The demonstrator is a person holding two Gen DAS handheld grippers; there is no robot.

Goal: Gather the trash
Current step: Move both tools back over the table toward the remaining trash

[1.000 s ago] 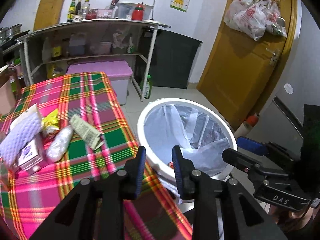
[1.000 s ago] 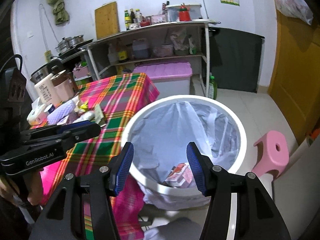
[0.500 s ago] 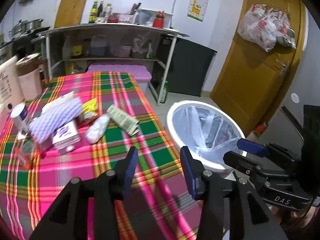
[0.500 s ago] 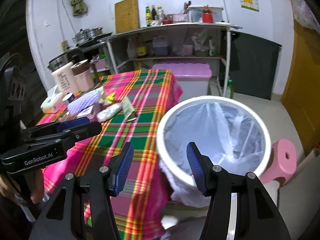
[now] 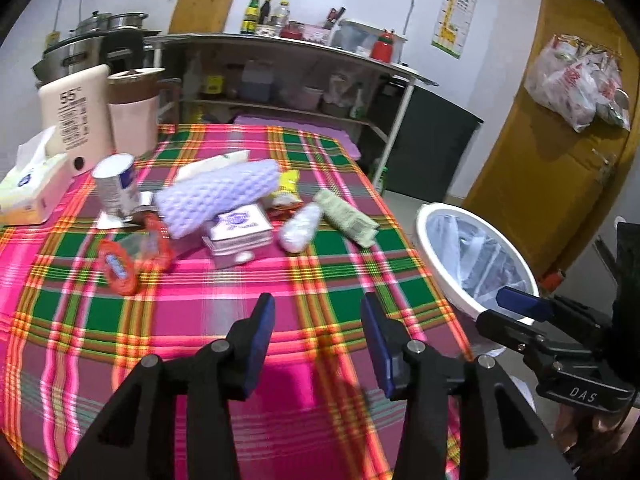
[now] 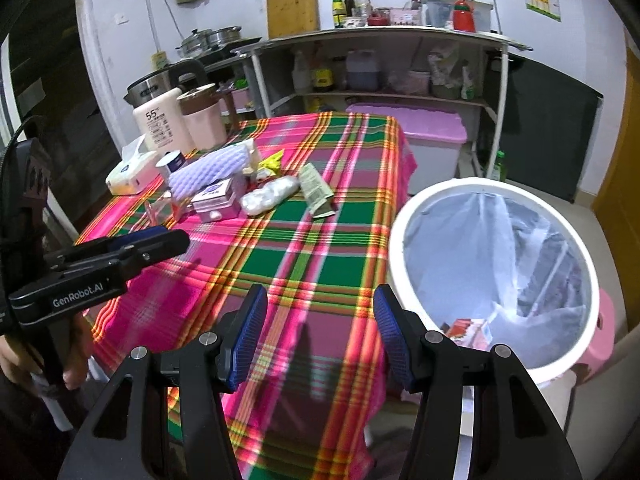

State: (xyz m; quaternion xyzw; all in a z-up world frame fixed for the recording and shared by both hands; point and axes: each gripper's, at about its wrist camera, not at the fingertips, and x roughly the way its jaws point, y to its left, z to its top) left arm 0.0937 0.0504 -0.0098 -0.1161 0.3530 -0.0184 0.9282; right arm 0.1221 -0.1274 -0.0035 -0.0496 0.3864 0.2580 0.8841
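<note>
tablecloth (image 5: 200, 312): woven plaid cloth | bin (image 6: 400, 216): glossy white plastic, thin film liner | kettle (image 6: 154, 86): shiny metal

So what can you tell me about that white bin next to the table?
The bin is round, with a thick white rim that looks like plastic, lined with a thin translucent bag folded over the rim. It stands upright and open on the floor, close beside the table with the plaid cloth; whether they touch is unclear. At the bottom lies a red and white carton. A pink stool shows just behind it. Neither gripper touches it.
</note>
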